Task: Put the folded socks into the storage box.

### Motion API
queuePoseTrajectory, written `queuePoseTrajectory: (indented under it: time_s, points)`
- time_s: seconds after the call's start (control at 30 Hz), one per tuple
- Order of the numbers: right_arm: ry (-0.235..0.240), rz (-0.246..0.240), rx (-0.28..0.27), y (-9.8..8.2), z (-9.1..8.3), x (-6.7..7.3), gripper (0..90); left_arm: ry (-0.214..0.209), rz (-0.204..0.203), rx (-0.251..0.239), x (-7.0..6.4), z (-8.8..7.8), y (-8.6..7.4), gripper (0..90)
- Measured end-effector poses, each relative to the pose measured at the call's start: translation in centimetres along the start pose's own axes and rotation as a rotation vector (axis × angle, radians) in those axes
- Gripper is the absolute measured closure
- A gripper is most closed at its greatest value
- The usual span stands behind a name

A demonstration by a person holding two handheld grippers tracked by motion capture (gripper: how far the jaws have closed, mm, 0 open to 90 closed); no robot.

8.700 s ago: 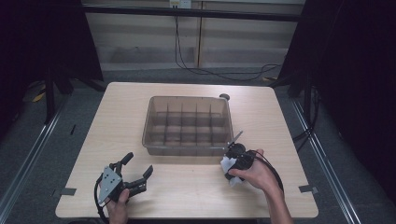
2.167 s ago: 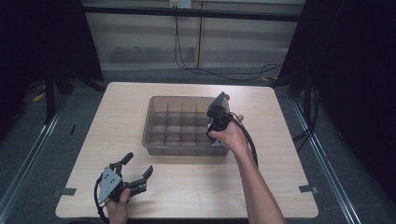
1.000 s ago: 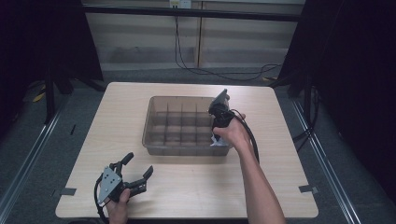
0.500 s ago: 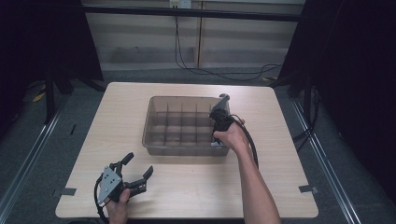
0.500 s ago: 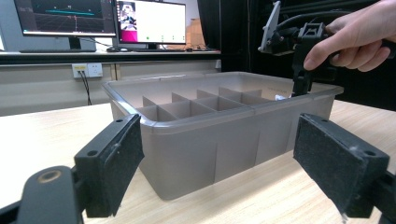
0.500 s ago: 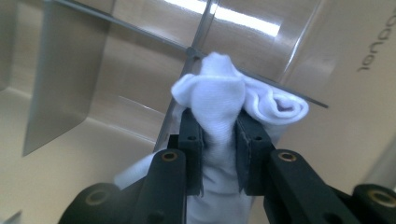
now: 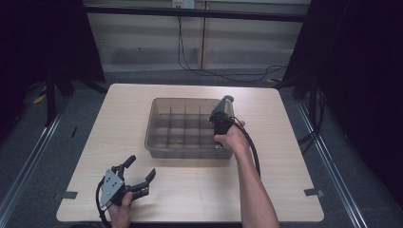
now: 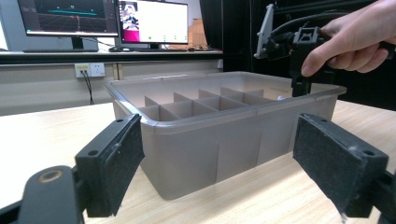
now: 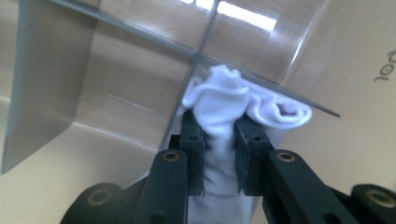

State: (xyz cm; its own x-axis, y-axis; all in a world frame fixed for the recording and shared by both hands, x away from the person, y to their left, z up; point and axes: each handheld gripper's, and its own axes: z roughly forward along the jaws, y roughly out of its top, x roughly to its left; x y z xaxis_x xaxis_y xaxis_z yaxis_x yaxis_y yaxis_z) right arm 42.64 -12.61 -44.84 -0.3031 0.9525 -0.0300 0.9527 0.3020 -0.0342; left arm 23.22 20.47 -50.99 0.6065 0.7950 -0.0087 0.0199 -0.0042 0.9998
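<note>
A grey see-through bin (image 7: 183, 99) with several divider cells stands mid-table. A hand (image 7: 231, 137) holds my right gripper (image 9: 219, 128) pointing down into a cell at the bin's front right corner. Its jaws are shut on a rolled white cloth (image 9: 219, 100), which bulges out past the pads against a divider wall. My left gripper (image 7: 141, 166) rests near the table's front left, held in a hand, its jaws wide open with nothing between them. In the left gripper view its pads (image 8: 116, 165) frame the bin's near wall (image 8: 210, 144) from a distance.
The wooden table (image 7: 294, 156) has bare room around the bin on all sides. A cable (image 7: 252, 147) trails from the right gripper along the forearm. Monitors (image 8: 154, 21) stand on a bench beyond the table. Dark frame posts flank the table.
The right gripper went from the table's front right to over the bin, then sank a little into the front right cell with the cloth. The left gripper stayed put.
</note>
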Motion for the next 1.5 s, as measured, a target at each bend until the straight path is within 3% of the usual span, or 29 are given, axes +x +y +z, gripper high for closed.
queuePoseTrajectory:
  time_s: [0.07, 0.17, 0.33, 0.57, 0.73, 0.83, 0.9, 1.03, 1.1, 1.2, 1.23, 1.3, 1.37, 1.43, 1.5]
  points:
    - [-0.048, -0.02, 0.01, 0.2, 0.0, 0.7, 75.2, 0.0, 0.0, -0.001, 0.0, 0.0, 0.0, 15.9]
    - [-0.073, -0.033, 0.001, 0.0, -0.2, 1.0, 73.8, -0.001, -0.001, 0.001, 0.0, 0.0, 0.0, 15.8]
    - [-0.052, -0.028, -0.044, -0.7, -0.8, 0.7, 70.5, -0.001, -0.002, 0.0, 0.0, 0.0, 0.0, 15.8]
    - [-0.038, -0.017, -0.134, -2.3, -2.3, 0.1, 57.1, 0.0, -0.001, -0.001, 0.0, 0.0, 0.0, 15.8]
    - [0.032, -0.037, -0.229, -3.2, -3.0, -0.4, 46.9, 0.0, -0.001, -0.001, 0.0, 0.0, 0.0, 15.8]
    - [0.098, -0.045, -0.325, -3.9, -3.2, -0.9, 39.6, 0.0, 0.0, 0.0, 0.0, 0.0, 0.0, 15.8]
    - [0.095, -0.064, -0.376, -4.3, -3.3, -1.2, 33.6, 0.0, -0.001, -0.001, 0.0, 0.0, 0.0, 15.8]
    - [0.151, -0.048, -0.52, -5.4, -3.7, -1.8, 27.0, 0.0, -0.001, -0.001, 0.0, 0.0, 0.0, 15.8]
    - [0.136, -0.044, -0.58, -5.9, -3.8, -1.9, 24.7, 0.0, -0.001, -0.001, 0.0, 0.0, 0.0, 15.8]
    - [0.2, -0.015, -0.665, -6.6, -3.7, -2.4, 17.0, 0.0, -0.001, 0.001, 0.0, 0.0, 0.0, 15.8]
    - [0.176, -0.009, -0.67, -6.7, -3.6, -2.4, 13.6, 0.0, -0.002, 0.0, 0.0, 0.0, 0.0, 15.8]
    - [0.139, 0.019, -0.691, -7.0, -3.6, -2.4, 17.2, 0.0, -0.001, -0.001, 0.0, 0.0, 0.0, 15.8]
    - [0.168, 0.031, -0.768, -7.7, -3.7, -2.8, 13.7, 0.001, -0.001, 0.001, 0.0, 0.0, 0.0, 15.8]
    - [0.211, 0.046, -0.803, -8.3, -3.6, -3.1, 13.9, 0.0, -0.001, 0.001, 0.0, 0.0, 0.0, 15.8]
    - [0.198, 0.058, -0.839, -8.9, -3.5, -3.3, 14.2, 0.002, 0.004, 0.006, 0.0, 0.0, 0.0, 15.8]
